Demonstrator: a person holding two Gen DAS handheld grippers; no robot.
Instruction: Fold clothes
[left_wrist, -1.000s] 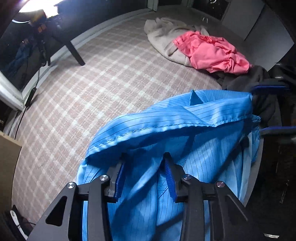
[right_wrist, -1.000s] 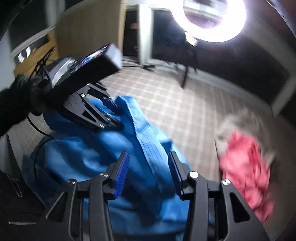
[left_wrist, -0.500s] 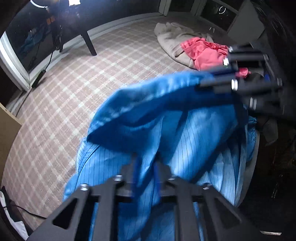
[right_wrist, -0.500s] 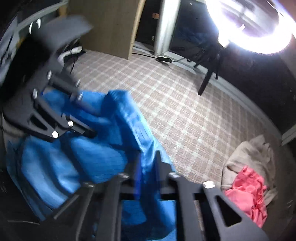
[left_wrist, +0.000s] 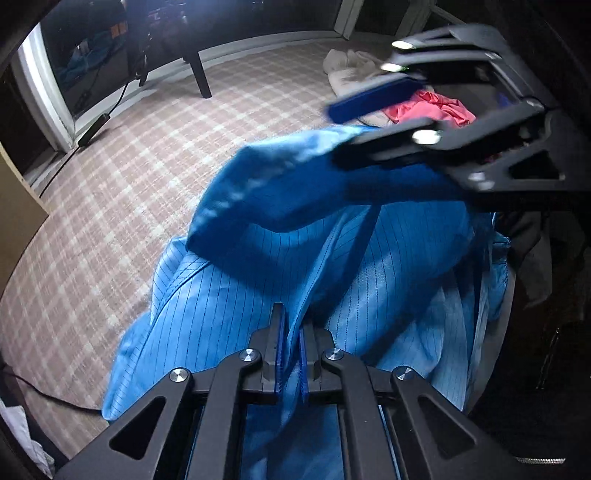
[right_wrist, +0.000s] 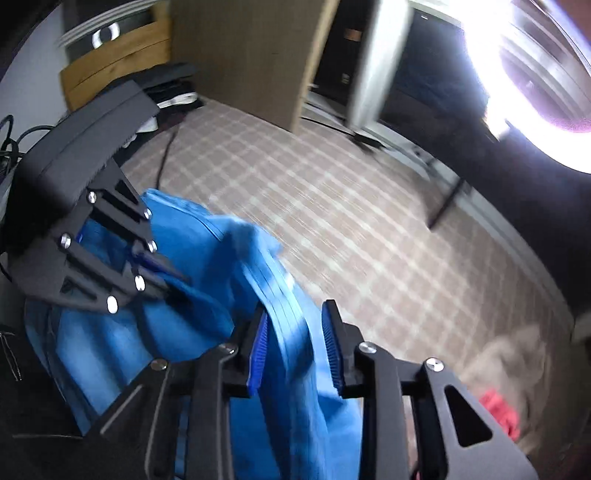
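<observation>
The blue shirt (left_wrist: 332, 280) lies bunched at the near edge of the checked carpet (left_wrist: 155, 177), its lower part cut off by the bottom of both wrist views. The left gripper (left_wrist: 291, 354) is clenched on a raised seam of the shirt, the cloth pinched thin between its blue pads. In the right wrist view that gripper (right_wrist: 162, 280) shows to the left of the shirt, its tips buried in the fabric.

The right gripper (right_wrist: 295, 347) has a thick fold of the shirt between its jaws, which have just been opening; the left pad lies against the cloth, but a gap shows by the right pad, so the fold sits loose rather than squeezed. From the left wrist view the right gripper (left_wrist: 388, 114) is blurred above the shirt, one finger clear of the cloth and the other against a lifted fold.

Beyond the shirt, a pink garment (left_wrist: 432, 109) lies on a beige one (left_wrist: 351, 68), both partly hidden behind the right gripper. A bright ring light (right_wrist: 535, 70) glares far past the shirt, washing out detail there.
</observation>
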